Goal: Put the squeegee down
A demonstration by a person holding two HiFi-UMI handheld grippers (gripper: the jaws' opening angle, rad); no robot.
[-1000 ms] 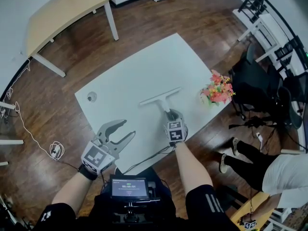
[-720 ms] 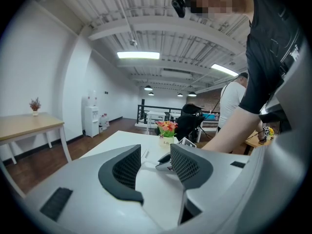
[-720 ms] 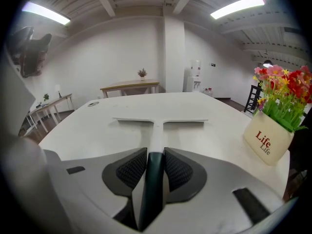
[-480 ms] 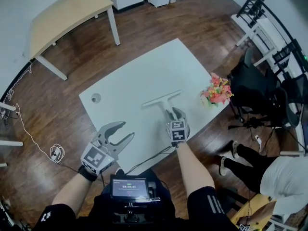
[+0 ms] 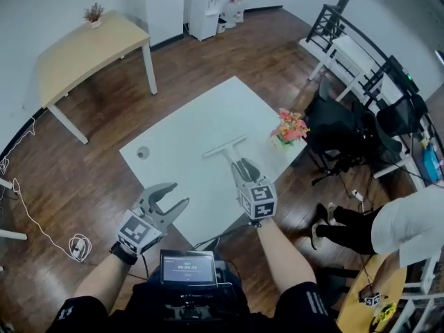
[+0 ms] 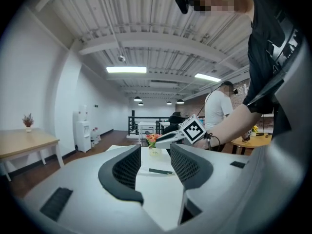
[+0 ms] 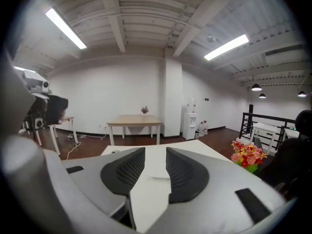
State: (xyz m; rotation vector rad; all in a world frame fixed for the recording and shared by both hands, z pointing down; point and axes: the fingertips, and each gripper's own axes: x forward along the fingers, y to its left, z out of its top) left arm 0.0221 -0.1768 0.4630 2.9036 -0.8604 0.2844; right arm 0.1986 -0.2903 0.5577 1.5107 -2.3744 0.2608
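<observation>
My left tongs (image 5: pixel 177 195) hung open and empty at the near edge of the white table (image 5: pixel 180 134). To their right, the squeegee (image 5: pixel 225 146) lay flat on the table. It was a pale T, its long thin blade farthest from me and its short handle pointing back at my right tongs (image 5: pixel 243 166). Those stood just behind it, jaws apart, gripping nothing.

Squeegee (image 5: pixel 223 146) on the table (image 5: pixel 182 134), flowers (image 5: pixel 290 127) right of it
</observation>
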